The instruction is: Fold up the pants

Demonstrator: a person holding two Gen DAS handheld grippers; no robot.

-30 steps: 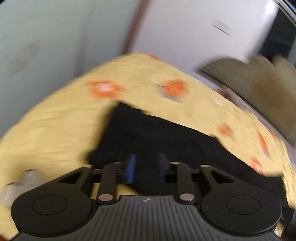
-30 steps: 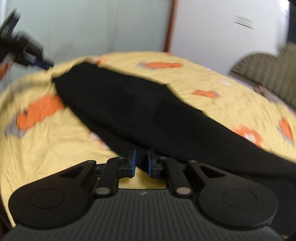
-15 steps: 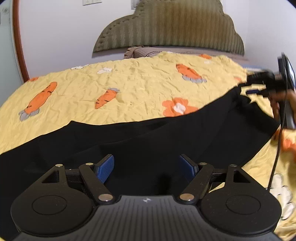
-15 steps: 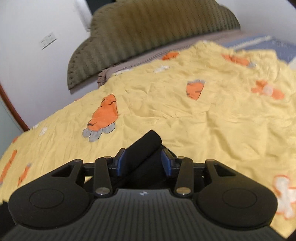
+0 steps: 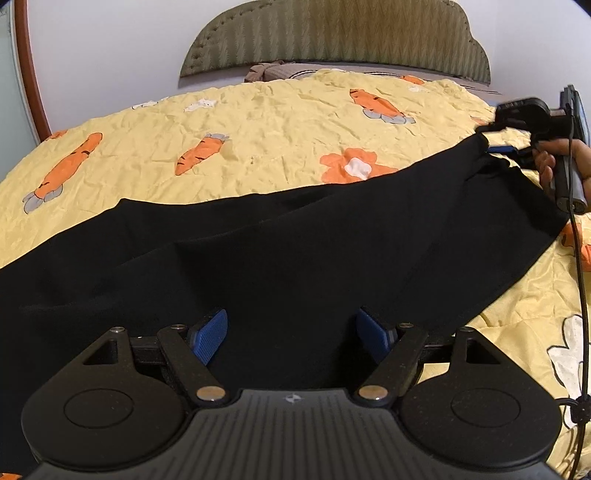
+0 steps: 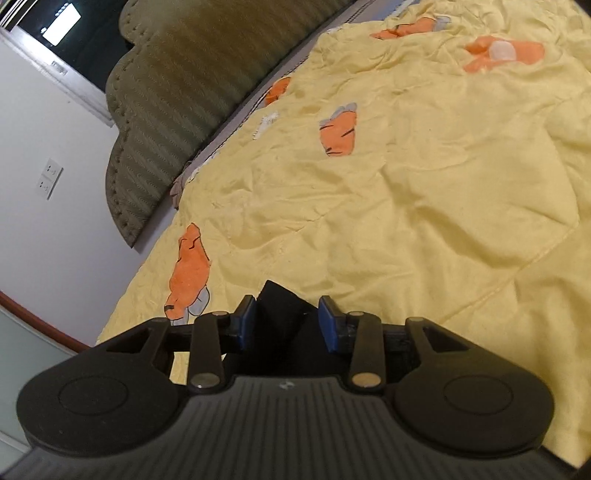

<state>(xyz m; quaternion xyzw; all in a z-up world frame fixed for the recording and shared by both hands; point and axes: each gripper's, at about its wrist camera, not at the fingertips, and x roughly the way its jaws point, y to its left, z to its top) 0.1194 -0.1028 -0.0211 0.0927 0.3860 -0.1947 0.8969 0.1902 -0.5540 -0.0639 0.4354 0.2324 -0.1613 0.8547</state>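
Black pants point(image 5: 280, 258) lie stretched across the yellow carrot-print quilt point(image 5: 258, 122), running from the left edge of the left wrist view up to the right, with the padded headboard point(image 5: 332, 33) behind. Left gripper point(image 5: 291, 332) sits over the near edge of the fabric, blue pads point(image 5: 210, 332) spread wide, gripping nothing. Right gripper point(image 6: 286, 319) has a folded corner of the pants between its pads, jaws partly apart, so can't tell if it's a real pinch; in the left view it holds that end lifted off the quilt.
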